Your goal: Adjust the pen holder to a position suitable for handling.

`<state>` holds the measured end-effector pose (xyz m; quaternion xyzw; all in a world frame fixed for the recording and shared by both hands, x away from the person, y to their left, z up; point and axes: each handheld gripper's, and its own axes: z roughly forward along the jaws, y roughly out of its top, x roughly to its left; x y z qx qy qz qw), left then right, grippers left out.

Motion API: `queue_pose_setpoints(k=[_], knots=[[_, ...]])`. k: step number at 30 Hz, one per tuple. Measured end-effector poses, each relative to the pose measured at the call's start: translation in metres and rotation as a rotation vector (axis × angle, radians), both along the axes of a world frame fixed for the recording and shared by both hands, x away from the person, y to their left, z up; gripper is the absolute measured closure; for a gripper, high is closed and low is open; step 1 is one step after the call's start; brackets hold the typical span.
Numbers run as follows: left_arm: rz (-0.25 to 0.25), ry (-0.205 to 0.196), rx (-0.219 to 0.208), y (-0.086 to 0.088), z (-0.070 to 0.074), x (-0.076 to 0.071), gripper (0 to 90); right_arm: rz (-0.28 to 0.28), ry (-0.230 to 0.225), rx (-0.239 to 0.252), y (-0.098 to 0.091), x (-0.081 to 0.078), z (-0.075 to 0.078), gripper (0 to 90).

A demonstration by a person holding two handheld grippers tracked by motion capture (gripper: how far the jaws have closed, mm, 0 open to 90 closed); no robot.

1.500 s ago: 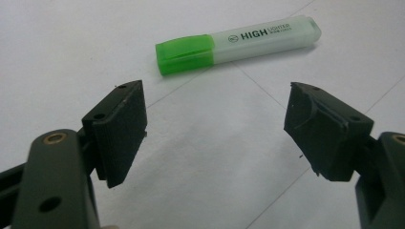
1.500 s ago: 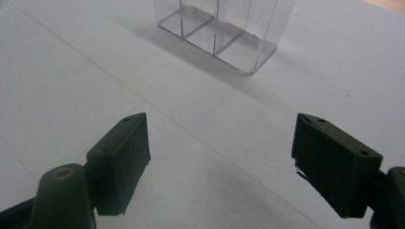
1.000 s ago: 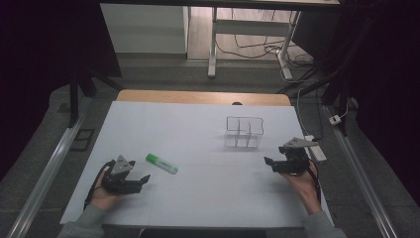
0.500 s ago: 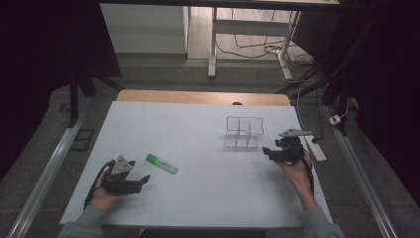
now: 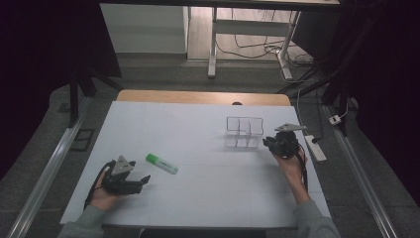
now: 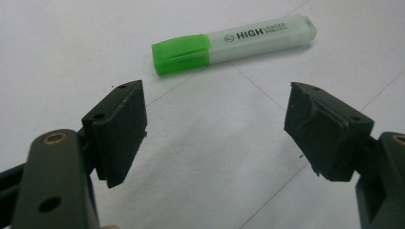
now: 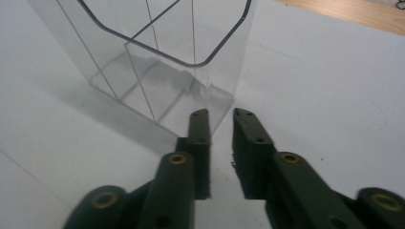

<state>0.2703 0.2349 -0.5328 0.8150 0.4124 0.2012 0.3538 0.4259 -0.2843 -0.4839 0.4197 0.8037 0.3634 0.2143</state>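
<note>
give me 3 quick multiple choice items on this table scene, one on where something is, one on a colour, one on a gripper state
1. Where does the highlighter lie?
A. inside the clear organizer
B. on the table near the left gripper
C. between the right gripper's jaws

2. What colour is the highlighter's cap?
A. green
B. red
C. blue

3. How do the left gripper's jaws stand?
A. shut on the highlighter
B. shut on nothing
C. wide open

Key: 1 B, the high view shows it on the white table just ahead of the left gripper, far from the organizer. 2 A, the left gripper view shows a bright green cap. 3 C, a broad gap lies between the jaws with only table in it.
</note>
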Motion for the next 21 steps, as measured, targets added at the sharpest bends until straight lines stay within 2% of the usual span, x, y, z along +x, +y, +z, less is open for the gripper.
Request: queue_pose_setpoints(k=[3,11,21], knots=[[0.0,0.001,0.0,0.0,0.0,0.0,22.7,-0.007,-0.001,-0.007,0.0,0.004,-0.002,88.9],[-0.003,0.001,0.004,0.0,0.0,0.0,22.7,-0.015,0.015,-0.013,-0.002,0.016,-0.01,89.0],[-0.002,0.0,0.001,0.001,0.0,-0.001,22.7,0.001,0.024,-0.023,0.005,0.032,-0.017,89.0]])
